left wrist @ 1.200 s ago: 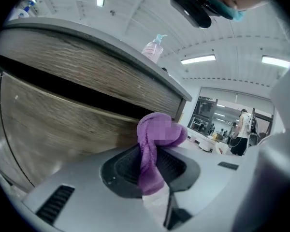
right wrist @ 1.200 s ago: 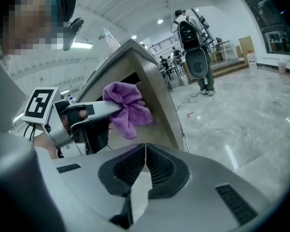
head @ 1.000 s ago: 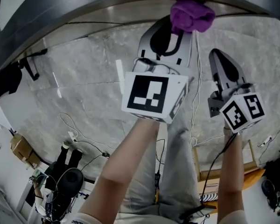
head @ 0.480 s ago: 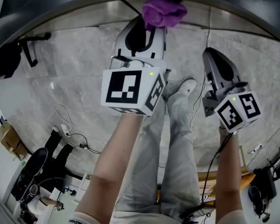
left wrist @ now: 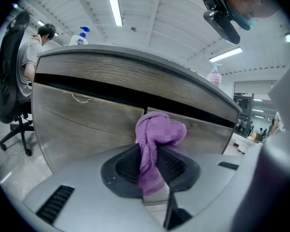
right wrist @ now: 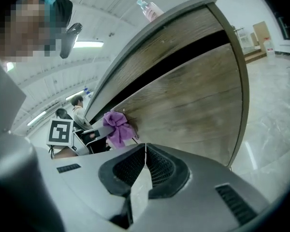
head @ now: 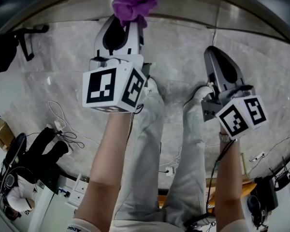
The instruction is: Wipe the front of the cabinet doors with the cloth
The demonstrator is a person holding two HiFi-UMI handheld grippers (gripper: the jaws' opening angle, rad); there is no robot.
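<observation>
A bunched purple cloth (head: 134, 5) (left wrist: 157, 134) (right wrist: 117, 125) is clamped in my left gripper (head: 127, 19) (left wrist: 152, 166), which is shut on it. The cloth presses against the wood-grain cabinet doors (left wrist: 87, 124) near the vertical seam between two doors. My right gripper (head: 217, 57) (right wrist: 145, 166) hangs to the right of it, shut with nothing between its jaws, short of the right-hand cabinet door (right wrist: 193, 105).
A grey marble floor (head: 63, 81) lies below, with cables (head: 63, 124) and a chair base at the left. The person's legs and shoes (head: 152, 93) stand beneath the grippers. A seated person (left wrist: 34, 47) is at the far left. Bottles (left wrist: 213, 76) stand on the counter top.
My left gripper has slid left along the cabinet front with the cloth. The right gripper has stayed almost in place.
</observation>
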